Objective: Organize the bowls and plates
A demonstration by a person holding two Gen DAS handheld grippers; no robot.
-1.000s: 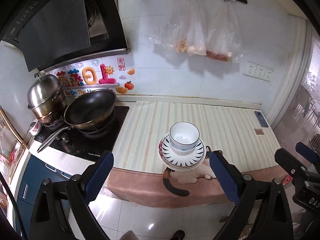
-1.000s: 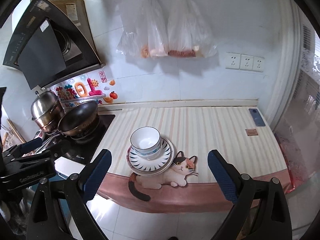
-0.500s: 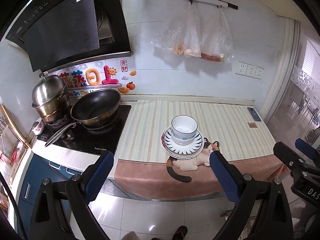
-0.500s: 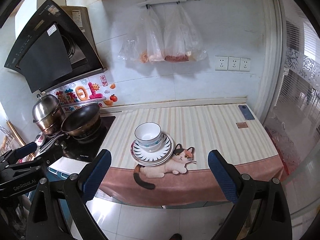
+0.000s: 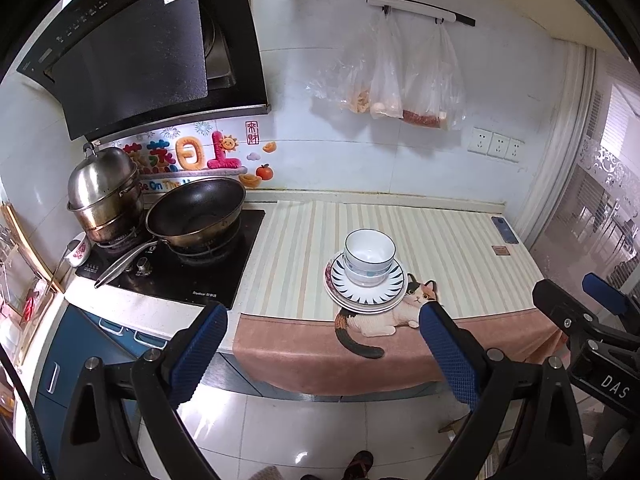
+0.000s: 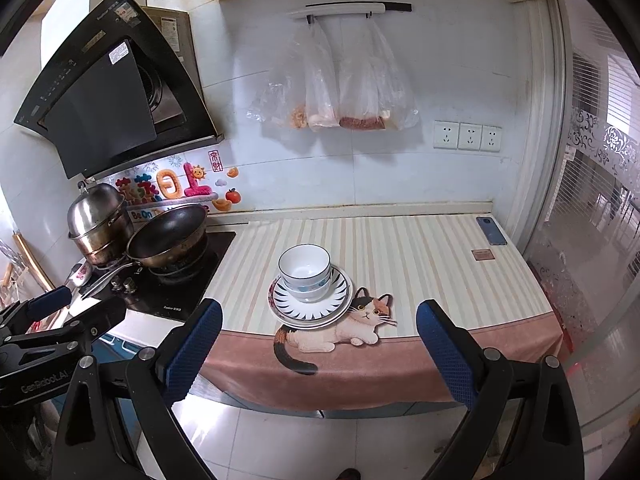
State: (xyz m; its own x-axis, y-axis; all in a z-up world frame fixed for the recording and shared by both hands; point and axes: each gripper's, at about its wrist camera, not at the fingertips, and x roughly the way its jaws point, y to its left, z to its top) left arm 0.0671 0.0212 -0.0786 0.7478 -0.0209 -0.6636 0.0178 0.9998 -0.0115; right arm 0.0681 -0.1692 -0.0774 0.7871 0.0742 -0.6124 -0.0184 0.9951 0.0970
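jaws of both grippers gape wide, empty, well back from stacked bowls (image 5: 369,258) on plates (image 5: 366,294).

The counter (image 6: 420,264) wears a striped cat-print mat (image 6: 400,360) carrying stacked plates (image 6: 310,314), a phone (image 6: 491,231) and a stovetop (image 6: 176,292).

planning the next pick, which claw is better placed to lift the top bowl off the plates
Left, marginally. Both claws hang open, off the counter. The top bowl sits a little right of the left claw; from the right claw it sits about centred but looks smaller, farther.
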